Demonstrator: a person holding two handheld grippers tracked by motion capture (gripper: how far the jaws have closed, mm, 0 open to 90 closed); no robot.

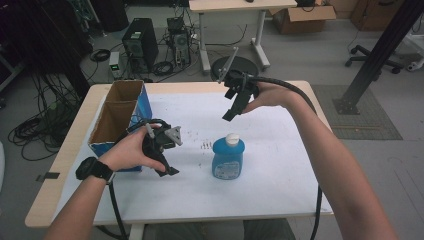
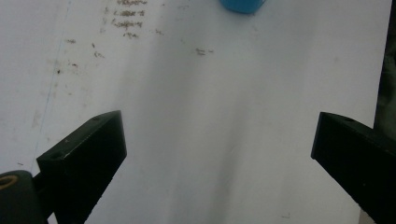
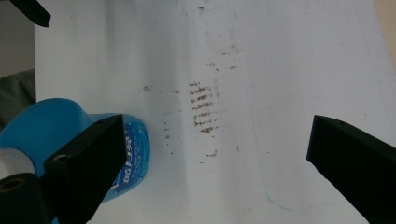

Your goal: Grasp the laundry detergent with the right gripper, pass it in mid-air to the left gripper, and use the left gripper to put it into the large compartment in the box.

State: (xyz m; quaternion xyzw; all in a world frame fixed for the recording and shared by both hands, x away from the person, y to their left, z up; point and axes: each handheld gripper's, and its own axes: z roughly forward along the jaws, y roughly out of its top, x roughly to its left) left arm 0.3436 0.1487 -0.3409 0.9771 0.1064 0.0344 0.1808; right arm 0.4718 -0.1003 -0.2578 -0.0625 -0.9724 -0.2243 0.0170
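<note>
Standing upright on the white table cover [image 1: 280, 165]: one blue bottle [image 1: 228, 159] with a white cap, near the middle, slightly toward the person's side. Left gripper [image 1: 167, 171]: held low over the cover, left of the bottle and apart from it; jaws spread wide, nothing between them; in the left gripper view the bottle's edge [image 2: 243, 5] sits at the top. Right gripper [image 1: 231, 114]: raised beyond the bottle, tips angled down toward it; jaws wide apart, empty; in the right gripper view the bottle [image 3: 70, 126] lies behind the left-hand jaw. Blue-sided cardboard box [image 1: 122, 112]: open-topped, two compartments, at the table's left edge beside the left hand [image 1: 131, 150]. Brown smudges [image 1: 205, 145]: just left of the bottle.
</note>
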